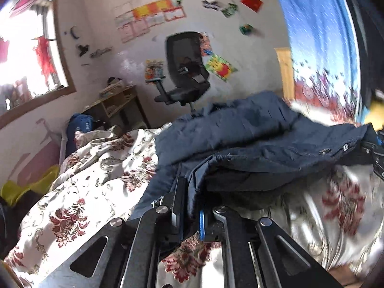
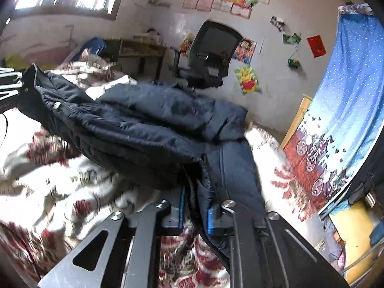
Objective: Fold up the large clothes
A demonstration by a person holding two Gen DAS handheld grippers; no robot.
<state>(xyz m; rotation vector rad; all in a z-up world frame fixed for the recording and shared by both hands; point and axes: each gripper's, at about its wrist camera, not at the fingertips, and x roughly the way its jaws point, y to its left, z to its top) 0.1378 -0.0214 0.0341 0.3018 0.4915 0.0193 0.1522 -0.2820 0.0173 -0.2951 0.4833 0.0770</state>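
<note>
A large dark navy padded jacket (image 1: 252,134) hangs lifted above the bed, stretched between both grippers. My left gripper (image 1: 190,206) is shut on one edge of the jacket, fabric pinched between its fingers. In the right wrist view the jacket (image 2: 148,129) spans from the left edge to the centre, and my right gripper (image 2: 195,206) is shut on its other edge. The right gripper also shows at the far right of the left wrist view (image 1: 376,153), and the left gripper at the far left of the right wrist view (image 2: 9,88), each holding an end.
The bed carries a cream bedspread (image 1: 91,192) with red floral print. A black office chair (image 1: 184,72) and a wooden desk (image 1: 117,103) stand by the far wall. A blue patterned curtain (image 2: 343,100) hangs on the right. A window (image 1: 26,48) is at left.
</note>
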